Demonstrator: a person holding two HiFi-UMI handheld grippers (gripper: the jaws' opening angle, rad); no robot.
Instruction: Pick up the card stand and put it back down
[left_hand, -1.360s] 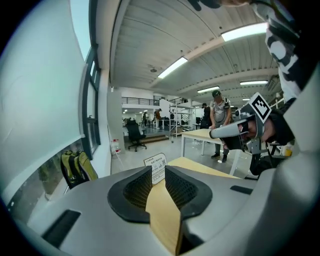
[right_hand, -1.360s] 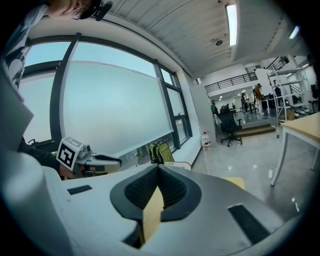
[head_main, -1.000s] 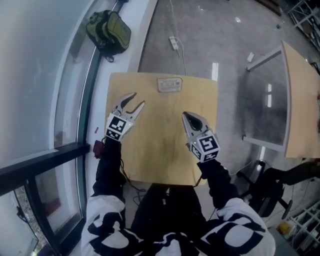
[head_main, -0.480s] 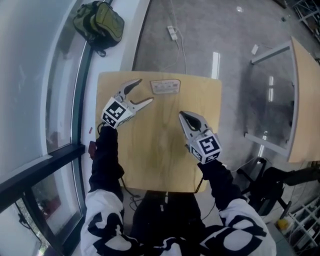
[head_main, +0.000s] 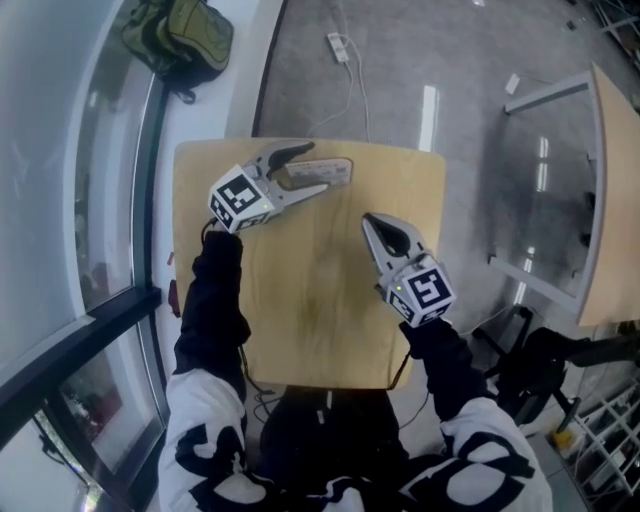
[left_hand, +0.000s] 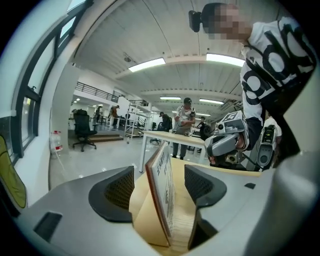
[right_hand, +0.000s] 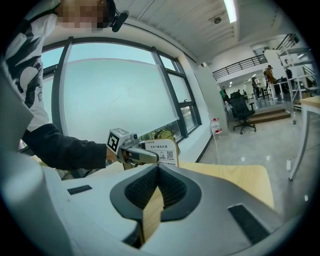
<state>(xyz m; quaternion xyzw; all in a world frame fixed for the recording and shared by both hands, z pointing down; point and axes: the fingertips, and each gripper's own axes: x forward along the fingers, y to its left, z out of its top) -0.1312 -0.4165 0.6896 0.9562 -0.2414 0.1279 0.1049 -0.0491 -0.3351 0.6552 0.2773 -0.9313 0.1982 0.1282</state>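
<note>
Currently card stand (left_hand: 161, 185) upright at far edge of wooden table (head_main: 300, 300), edge-on between jaws of left gripper (head_main: 320, 168). Jaws closing, pads clear of both faces. Judged light, stiff and thin, with smooth faces likely to slip and tip. Best pinched low, flat across both faces. Right gripper (head_main: 375, 225) clenched on nothing, mid-table, well apart.

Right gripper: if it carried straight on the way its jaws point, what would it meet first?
Probably the card stand, standing straight ahead across bare table. The left gripper, jaws closing around the stand, sits just beside it; depth is unclear.
</note>
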